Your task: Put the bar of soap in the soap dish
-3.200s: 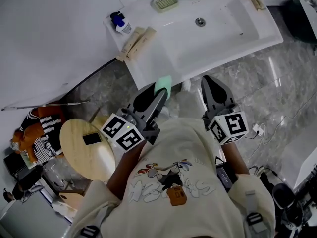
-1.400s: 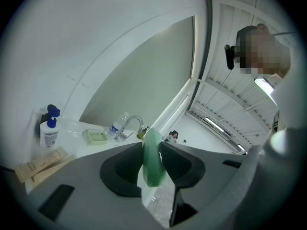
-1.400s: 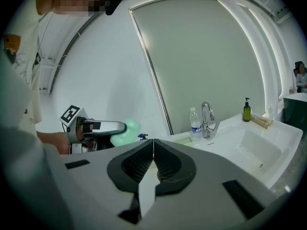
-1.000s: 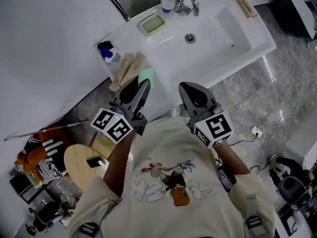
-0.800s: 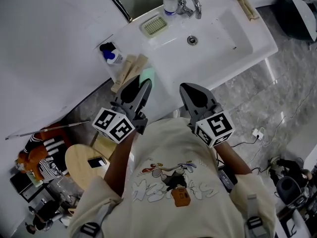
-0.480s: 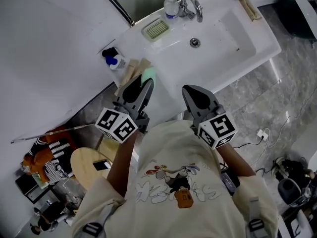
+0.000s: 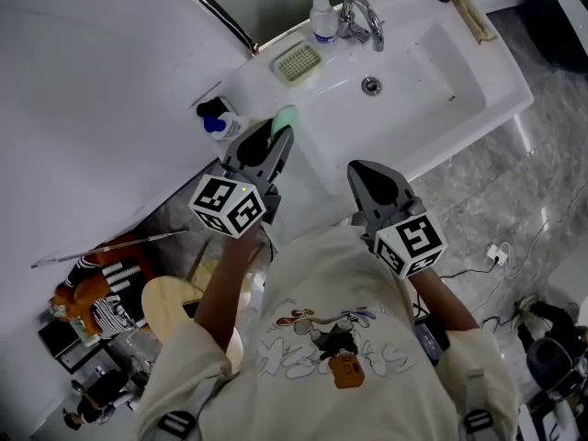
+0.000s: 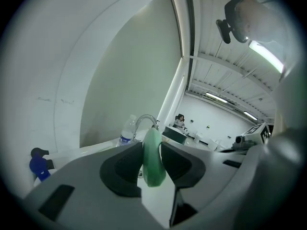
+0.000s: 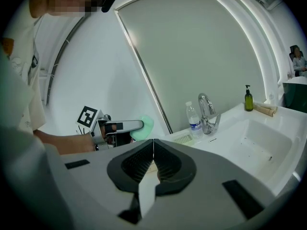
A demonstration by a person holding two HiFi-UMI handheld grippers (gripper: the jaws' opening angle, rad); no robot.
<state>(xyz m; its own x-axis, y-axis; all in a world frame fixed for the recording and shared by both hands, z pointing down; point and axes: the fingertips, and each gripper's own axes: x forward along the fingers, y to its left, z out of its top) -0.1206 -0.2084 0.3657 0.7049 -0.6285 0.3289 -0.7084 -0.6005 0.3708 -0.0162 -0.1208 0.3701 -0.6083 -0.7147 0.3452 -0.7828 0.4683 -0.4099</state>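
Two handheld grippers at a white ceramic washbasin [image 7: 432, 76].
The left gripper [image 7: 278, 141] clamps a pale green oval bar of soap [image 7: 286, 116] upright between its jaws, above the counter's near edge, apart from the pale green ribbed soap dish [image 7: 299, 62] beside the chrome tap [image 7: 361, 16]. The right gripper [image 7: 361, 169] is closed on nothing.

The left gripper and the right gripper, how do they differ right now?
The left gripper is shut on the green bar of soap; the right gripper is shut on nothing. The left gripper reaches over the sink counter; the right gripper hangs back near its front edge. Both point toward that counter.
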